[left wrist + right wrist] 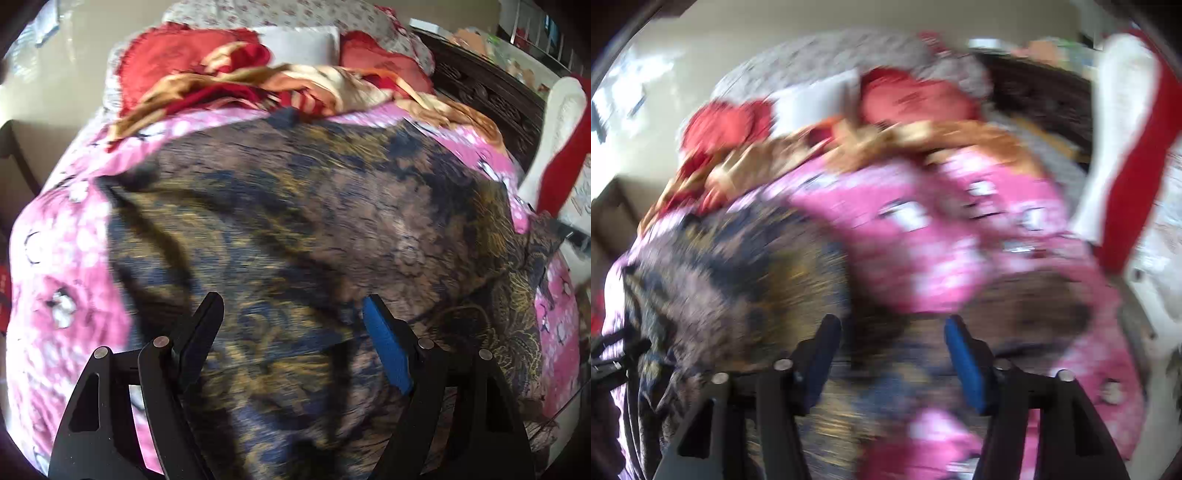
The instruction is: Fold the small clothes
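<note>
Left wrist view shows the dark blue-and-gold patterned cloth garment (303, 229) spread flat on the pink floral bedspread (62, 266) for folding, left gripper (291, 314) and right gripper (890, 328) both wide apart, holding nothing.

Between the fingers of the left gripper (293, 314) there is only the flat dark patterned cloth (295, 206), nothing that stands up. Ahead of the fingertips, a heap of red and gold fabric (236, 81) closes the way. To the right of the fingers a dark carved bed frame (491, 96) and a red and white hanging cloth (557, 136) limit the room.
</note>
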